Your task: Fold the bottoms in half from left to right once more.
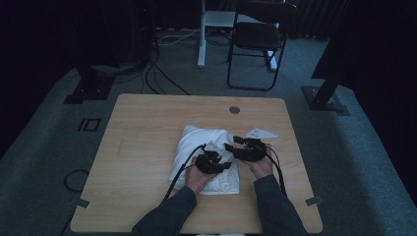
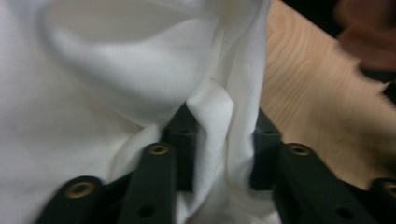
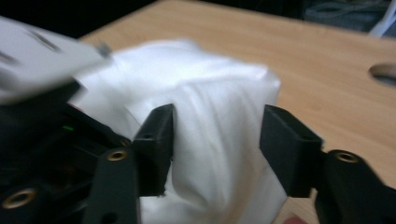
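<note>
The white cloth (image 1: 204,157) lies bunched at the centre of the surface (image 1: 142,147). The left gripper (image 1: 225,166), at its 5 o'clock, stands partly open, a fold between the jaws. The right gripper (image 1: 231,143), at 3 o'clock, stands open astride a cloth ridge.

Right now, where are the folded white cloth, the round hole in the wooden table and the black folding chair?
folded white cloth (image 1: 196,140): high view, upper left fold.
round hole (image 1: 234,109): high view, its centre.
black folding chair (image 1: 258,35): high view, seat.
</note>
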`<state>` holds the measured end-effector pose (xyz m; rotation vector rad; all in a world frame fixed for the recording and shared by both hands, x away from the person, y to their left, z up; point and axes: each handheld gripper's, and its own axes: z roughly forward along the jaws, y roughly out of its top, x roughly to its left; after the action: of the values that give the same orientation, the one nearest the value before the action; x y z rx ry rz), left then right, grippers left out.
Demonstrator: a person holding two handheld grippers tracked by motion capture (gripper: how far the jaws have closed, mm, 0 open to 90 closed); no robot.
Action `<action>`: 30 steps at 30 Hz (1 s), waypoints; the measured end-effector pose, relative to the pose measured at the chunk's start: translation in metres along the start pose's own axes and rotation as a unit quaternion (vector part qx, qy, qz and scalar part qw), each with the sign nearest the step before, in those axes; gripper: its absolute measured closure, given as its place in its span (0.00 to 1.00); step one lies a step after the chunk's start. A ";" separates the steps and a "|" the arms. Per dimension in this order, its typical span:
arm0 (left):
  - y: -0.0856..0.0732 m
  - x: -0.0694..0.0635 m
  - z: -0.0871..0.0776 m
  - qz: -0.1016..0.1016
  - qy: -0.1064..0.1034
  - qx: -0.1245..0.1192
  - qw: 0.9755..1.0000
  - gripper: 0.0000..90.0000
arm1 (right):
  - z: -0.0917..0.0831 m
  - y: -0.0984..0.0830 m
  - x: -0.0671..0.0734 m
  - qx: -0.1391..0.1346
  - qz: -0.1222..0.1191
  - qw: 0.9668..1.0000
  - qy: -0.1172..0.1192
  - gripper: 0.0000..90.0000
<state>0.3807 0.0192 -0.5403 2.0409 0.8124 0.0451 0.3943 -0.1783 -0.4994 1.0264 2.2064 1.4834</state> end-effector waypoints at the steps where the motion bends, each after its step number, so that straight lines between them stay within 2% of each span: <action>1: 0.000 -0.001 -0.003 -0.002 -0.003 -0.004 1.000 0.70 | 0.006 -0.001 0.000 0.014 0.001 1.000 -0.003 0.62; 3: 0.002 -0.006 -0.011 0.006 -0.002 -0.013 1.000 0.65 | 0.014 -0.003 -0.003 0.026 0.008 1.000 -0.003 0.77; 5: 0.005 -0.012 -0.024 0.015 -0.003 -0.028 1.000 0.61 | 0.017 -0.005 -0.007 0.030 0.017 0.999 -0.010 0.84; 7: 0.011 -0.017 -0.042 0.028 -0.004 -0.050 0.998 0.60 | 0.016 -0.006 -0.010 0.025 0.024 0.999 -0.013 0.87; 9: 0.019 -0.019 -0.066 0.036 -0.006 -0.085 0.996 0.59 | 0.014 -0.006 -0.012 0.023 0.027 0.999 -0.018 0.88; 11: 0.027 -0.015 -0.091 0.036 0.013 -0.118 0.992 0.59 | 0.013 -0.007 -0.014 0.026 0.027 0.999 -0.022 0.88; 13: 0.027 -0.015 -0.091 0.036 0.013 -0.118 0.992 0.59 | 0.013 -0.008 -0.015 0.026 0.028 0.999 -0.023 0.88; 14: 0.035 0.000 -0.117 0.027 0.055 -0.136 0.989 0.59 | 0.013 -0.008 -0.015 0.026 0.028 0.999 -0.023 0.88; 16: 0.035 0.016 -0.131 0.008 0.084 -0.134 0.987 0.65 | 0.010 -0.012 -0.018 0.023 0.034 0.999 -0.027 0.88; 19: 0.027 0.038 -0.136 -0.005 0.109 -0.107 0.988 0.65 | 0.009 -0.013 -0.021 0.024 0.037 0.999 -0.029 0.88; 21: 0.017 0.049 -0.133 -0.020 0.111 -0.090 0.990 0.67 | 0.007 -0.015 -0.024 0.024 0.041 0.998 -0.033 0.88; 26: -0.009 0.061 -0.118 -0.031 0.094 -0.064 0.993 0.70 | 0.006 -0.018 -0.027 0.029 0.042 0.998 -0.036 0.88; 28: -0.015 0.062 -0.114 -0.027 0.084 -0.070 0.994 0.70 | 0.005 -0.020 -0.029 0.032 0.041 0.998 -0.039 0.88; 30: -0.017 0.062 -0.111 -0.022 0.085 -0.072 0.994 0.70 | 0.005 -0.021 -0.030 0.036 0.042 0.998 -0.041 0.88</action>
<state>0.3839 0.1426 -0.5044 1.9015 0.9311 0.2489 0.4101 -0.2001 -0.5243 1.1939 2.1982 1.3777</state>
